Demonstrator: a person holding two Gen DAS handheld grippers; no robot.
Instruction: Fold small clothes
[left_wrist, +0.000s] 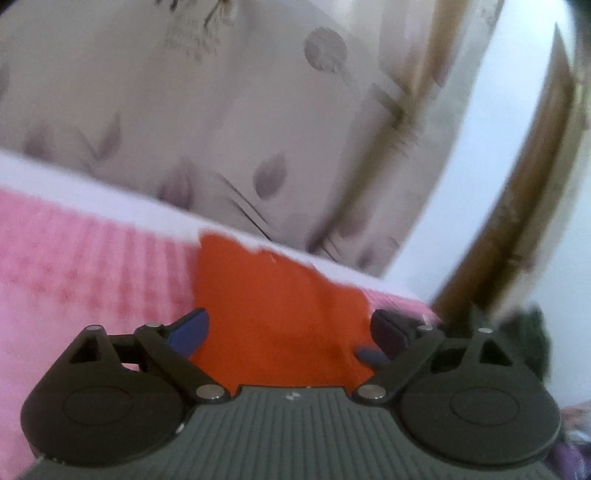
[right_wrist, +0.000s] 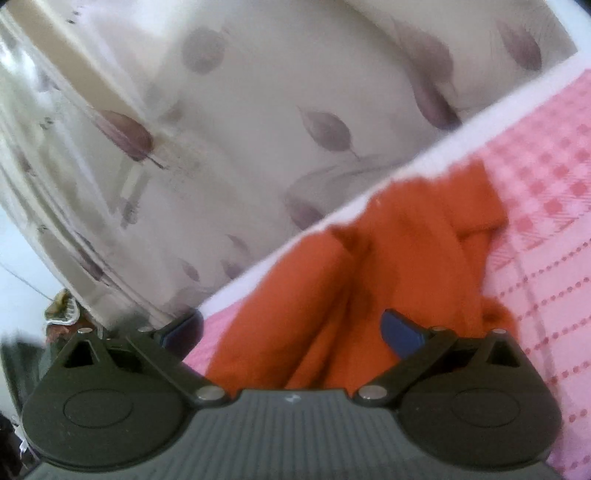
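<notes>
1. An orange garment (right_wrist: 369, 280) lies rumpled on the pink checked bed cover (right_wrist: 546, 258), near its far edge.
2. Both the left tongs (left_wrist: 291, 332) and right tongs (right_wrist: 295, 332) gape apart, empty, the cloth directly ahead between their tips; neither looks nearer.

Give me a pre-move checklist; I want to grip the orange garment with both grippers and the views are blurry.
1. Left gripper open: ok, jaws wide.
2. Right gripper open: ok, jaws wide.
3. Garment between left fingers: ok.
4. Garment between right fingers: ok, bunched in folds.
5. Garment lying flat: not ok, creased in the right view.
6. Fingers touching cloth: cannot tell, blurred.
7. Pink bedcover out of the jaws: cannot tell.
</notes>
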